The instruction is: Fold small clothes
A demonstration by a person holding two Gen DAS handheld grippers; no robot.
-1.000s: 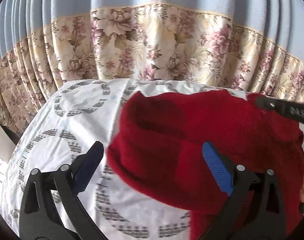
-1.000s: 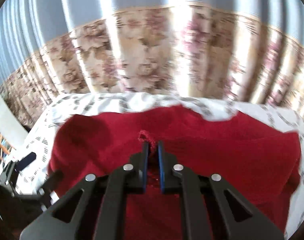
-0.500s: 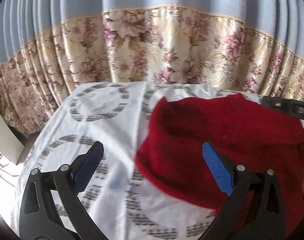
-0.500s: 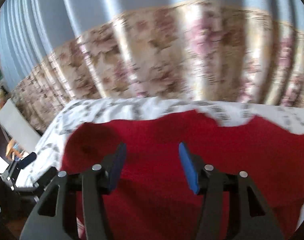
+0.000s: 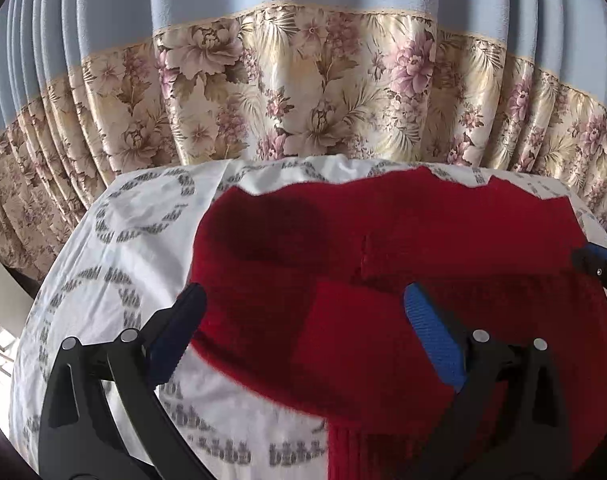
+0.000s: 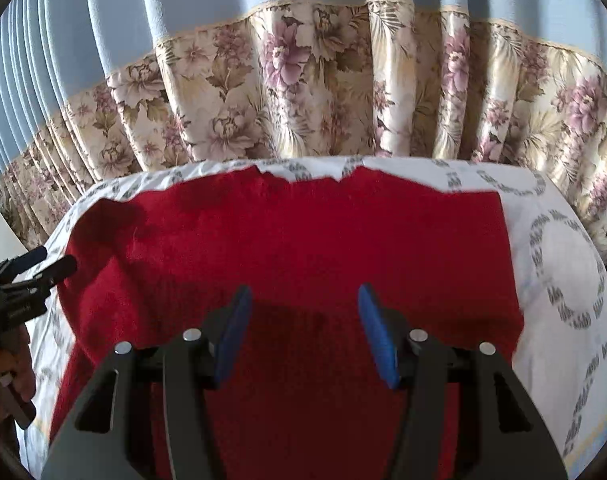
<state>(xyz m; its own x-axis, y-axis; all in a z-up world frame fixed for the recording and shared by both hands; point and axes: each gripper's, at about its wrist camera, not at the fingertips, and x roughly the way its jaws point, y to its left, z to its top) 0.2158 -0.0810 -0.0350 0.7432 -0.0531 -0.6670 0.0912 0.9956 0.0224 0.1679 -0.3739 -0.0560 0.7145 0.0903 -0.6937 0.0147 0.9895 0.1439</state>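
Note:
A red knitted garment (image 5: pixel 383 264) lies spread on a table under a white patterned cloth (image 5: pixel 115 248). A folded layer lies across its near part. My left gripper (image 5: pixel 303 320) is open and empty, just above the garment's left edge. My right gripper (image 6: pixel 303 316) is open and empty, above the garment (image 6: pixel 303 232) near its middle front. The left gripper's tip shows at the left edge of the right wrist view (image 6: pixel 31 268). The right gripper's tip shows at the right edge of the left wrist view (image 5: pixel 599 260).
A floral and blue curtain (image 5: pixel 303 92) hangs close behind the table's far edge. Bare cloth lies left of the garment and to its right (image 6: pixel 563 260). The table drops off at the left and right sides.
My right gripper let go of the pinched red fabric, opened and drew back. The garment now lies flat. My left gripper stayed open and swung right over the garment's left edge.

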